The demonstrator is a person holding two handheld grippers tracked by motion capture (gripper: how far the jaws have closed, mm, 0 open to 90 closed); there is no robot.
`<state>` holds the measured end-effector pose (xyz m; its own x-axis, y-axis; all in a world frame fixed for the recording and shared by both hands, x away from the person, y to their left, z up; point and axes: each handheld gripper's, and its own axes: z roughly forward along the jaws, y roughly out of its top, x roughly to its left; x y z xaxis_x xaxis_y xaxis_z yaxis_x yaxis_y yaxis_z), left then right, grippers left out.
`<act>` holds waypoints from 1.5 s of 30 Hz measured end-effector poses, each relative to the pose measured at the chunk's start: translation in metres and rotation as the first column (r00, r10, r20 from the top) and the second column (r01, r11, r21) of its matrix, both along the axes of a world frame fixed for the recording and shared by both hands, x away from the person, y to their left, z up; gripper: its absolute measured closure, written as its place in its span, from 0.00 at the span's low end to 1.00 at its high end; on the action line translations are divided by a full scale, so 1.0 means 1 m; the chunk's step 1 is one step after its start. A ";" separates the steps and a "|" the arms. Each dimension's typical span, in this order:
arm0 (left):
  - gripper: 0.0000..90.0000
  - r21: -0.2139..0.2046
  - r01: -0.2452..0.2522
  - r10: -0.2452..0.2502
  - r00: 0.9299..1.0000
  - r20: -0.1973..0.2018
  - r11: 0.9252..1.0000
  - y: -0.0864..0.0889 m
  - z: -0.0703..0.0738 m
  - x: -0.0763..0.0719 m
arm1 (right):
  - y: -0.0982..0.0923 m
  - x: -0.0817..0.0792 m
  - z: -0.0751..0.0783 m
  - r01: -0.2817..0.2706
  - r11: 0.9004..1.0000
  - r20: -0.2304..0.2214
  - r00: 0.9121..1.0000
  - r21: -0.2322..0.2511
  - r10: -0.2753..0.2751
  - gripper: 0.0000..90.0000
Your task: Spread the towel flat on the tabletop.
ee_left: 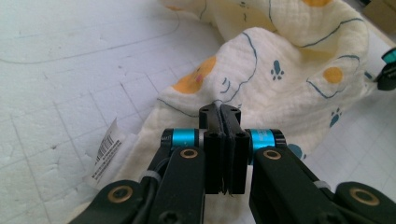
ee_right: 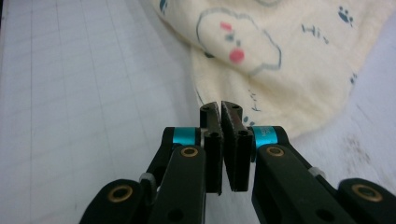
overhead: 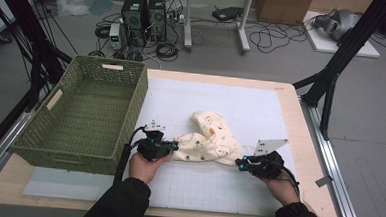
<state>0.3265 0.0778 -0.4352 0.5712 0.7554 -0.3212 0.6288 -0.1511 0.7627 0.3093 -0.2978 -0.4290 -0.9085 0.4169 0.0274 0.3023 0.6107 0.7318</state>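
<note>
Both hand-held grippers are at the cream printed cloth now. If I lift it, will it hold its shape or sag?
The cream printed cloth will probably sag: it lies rumpled in soft folds on the white mat. It looks thin and light, so likely easy to lift. Pinched at two edges, the middle would probably droop between them.

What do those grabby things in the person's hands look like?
Each hand holds black tongs: the left tongs and right tongs have two flat black jaws, bright blue rings and little brass-coloured rivets. A black cable trails from the left one. A grey three-cornered plate sits on the right one. The person wears dark sleeves.
</note>
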 end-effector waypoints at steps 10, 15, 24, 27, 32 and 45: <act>0.98 -0.023 -0.031 0.032 0.999 0.006 0.999 -0.002 0.000 0.001 | -0.033 -0.019 -0.002 0.019 1.000 -0.017 1.000 -0.010 -0.019 0.97; 0.95 0.003 -0.012 0.012 1.000 0.004 1.000 -0.009 -0.004 0.004 | -0.035 -0.020 -0.008 0.006 0.999 -0.047 0.999 -0.033 -0.007 0.97; 0.70 0.028 -0.048 0.048 0.999 0.014 0.998 0.007 0.000 0.003 | -0.029 -0.008 0.005 0.036 0.997 0.005 0.999 0.071 -0.036 0.74; 0.70 0.042 -0.048 0.048 0.999 0.006 0.998 0.007 -0.003 0.005 | -0.021 0.003 0.004 0.041 0.997 0.008 0.999 0.071 -0.042 0.72; 0.66 0.009 -0.033 0.033 0.999 0.010 0.999 0.004 -0.004 0.006 | -0.002 0.016 -0.007 0.014 0.999 -0.015 1.000 0.040 -0.014 0.71; 0.78 0.073 -0.022 0.023 1.000 -0.010 0.997 0.004 -0.009 0.008 | -0.004 0.015 -0.011 -0.038 0.999 -0.039 0.999 -0.026 0.037 0.99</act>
